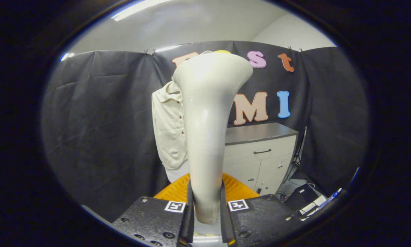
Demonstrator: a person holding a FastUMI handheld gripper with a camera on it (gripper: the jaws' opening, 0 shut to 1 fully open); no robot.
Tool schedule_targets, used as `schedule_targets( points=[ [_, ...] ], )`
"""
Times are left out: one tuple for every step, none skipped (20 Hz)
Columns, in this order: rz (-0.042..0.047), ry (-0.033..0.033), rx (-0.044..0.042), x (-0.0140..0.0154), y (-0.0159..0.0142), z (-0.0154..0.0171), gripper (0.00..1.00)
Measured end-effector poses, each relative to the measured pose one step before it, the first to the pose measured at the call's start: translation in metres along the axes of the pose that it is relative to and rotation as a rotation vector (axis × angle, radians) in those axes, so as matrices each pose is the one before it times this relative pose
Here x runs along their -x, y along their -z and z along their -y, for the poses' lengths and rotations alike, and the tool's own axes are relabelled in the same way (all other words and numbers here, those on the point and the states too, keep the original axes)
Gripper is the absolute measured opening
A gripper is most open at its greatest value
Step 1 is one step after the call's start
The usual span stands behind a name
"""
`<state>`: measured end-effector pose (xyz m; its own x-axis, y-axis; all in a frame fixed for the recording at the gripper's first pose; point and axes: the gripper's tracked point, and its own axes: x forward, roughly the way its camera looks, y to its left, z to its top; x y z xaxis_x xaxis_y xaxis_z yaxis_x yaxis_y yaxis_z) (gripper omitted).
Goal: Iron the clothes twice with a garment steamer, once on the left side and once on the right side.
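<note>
Black cloth wall, shirt (167, 127) beyond, steamer (207, 130) clamped between fingers (190, 209)

My one cam rides on the gripper (207, 219), looking fwd along its two fingers, which clamp the handle of the cream, glossy plastic garment steamer (207, 120) right against the lens. View faces roughly level, tilted a bit up: grey ceiling w/ a strip light above the black cloth wall. Steamer head stands close ahead; the cream button-front shirt (167, 127) hangs beyond it, partly hidden behind. White cabinet w/ grey top (260, 151) sits farther back, to the right. Fisheye bends the edges.
</note>
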<state>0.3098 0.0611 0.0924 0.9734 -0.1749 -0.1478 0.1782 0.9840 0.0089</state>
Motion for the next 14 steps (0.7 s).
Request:
schedule_targets(
  points=[
    [0.01109,-0.00425,-0.00055,0.00369,-0.00124,0.00107,0.31],
    [0.01662,-0.00487,-0.00332,0.00390,-0.00347,0.00067,0.31],
    [0.02267,-0.00677,-0.00453,0.00361,-0.00325,0.00008,0.31],
    [0.01354,-0.00431,0.00212,0.00230,-0.00339,0.00066,0.31],
    [0.00201,-0.00084,0.00232,0.00031,0.00033,0.00163,0.31],
    [0.00094,0.00593,-0.00172,-0.00042,0.00091,0.00341,0.31],
    [0.00038,0.00689,-0.00300,-0.00059,-0.00015,0.00373,0.31],
    [-0.00226,0.00433,-0.00813,-0.00136,0.00015,0.00287,0.31],
    [-0.00404,0.00201,-0.00261,-0.00447,0.00337,-0.00323,0.31],
    [0.00097,0.00424,0.00192,-0.00154,-0.00032,0.00186,0.31],
    [-0.00137,0.00321,-0.00153,-0.00175,-0.00038,0.00187,0.31],
    [0.00198,0.00058,-0.00150,-0.00133,-0.00027,0.00050,0.31],
    [0.00129,0.00040,0.00108,-0.00299,-0.00188,0.00053,0.31],
    [-0.00692,-0.00363,-0.00080,-0.00253,0.00086,-0.00042,0.31]
  ],
)
